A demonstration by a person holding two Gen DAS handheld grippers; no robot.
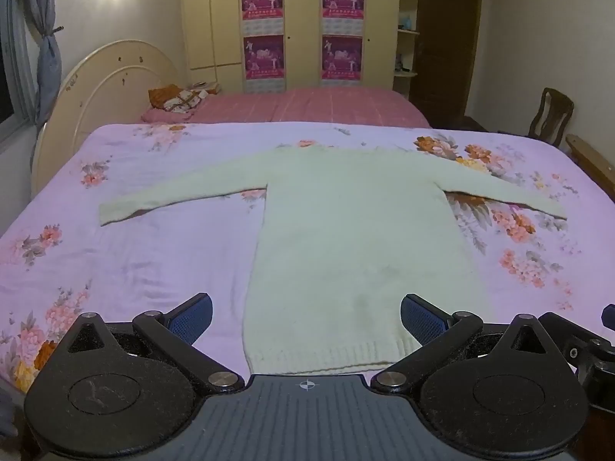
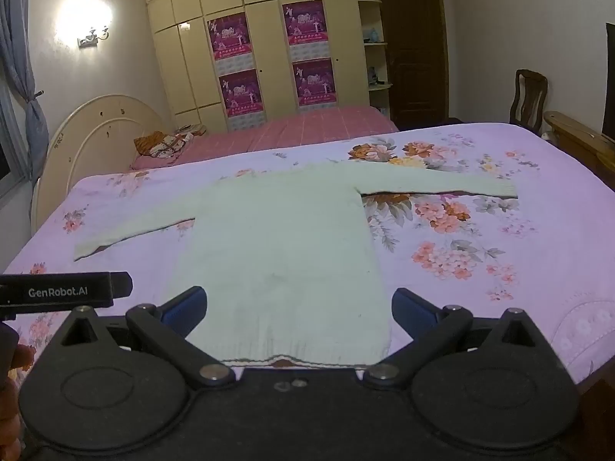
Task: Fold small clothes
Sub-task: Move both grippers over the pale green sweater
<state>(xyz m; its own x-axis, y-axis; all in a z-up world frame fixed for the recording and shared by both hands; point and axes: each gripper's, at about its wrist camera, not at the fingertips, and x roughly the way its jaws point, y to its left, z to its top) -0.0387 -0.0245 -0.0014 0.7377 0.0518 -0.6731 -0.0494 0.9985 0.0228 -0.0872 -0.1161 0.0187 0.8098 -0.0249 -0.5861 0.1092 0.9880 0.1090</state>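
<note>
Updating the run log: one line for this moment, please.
stage: fold not begun | sweater: flat on bedspread, sleeves spread | left gripper: open, empty | right gripper: open, empty

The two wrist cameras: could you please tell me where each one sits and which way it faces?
Left wrist: on the left gripper, angled down over the sweater hem; open fingers show.
Right wrist: on the right gripper, same downward look from further right; open fingers and the other gripper's body at left show.
Shared: sweater, floral bedspread, wardrobe.
</note>
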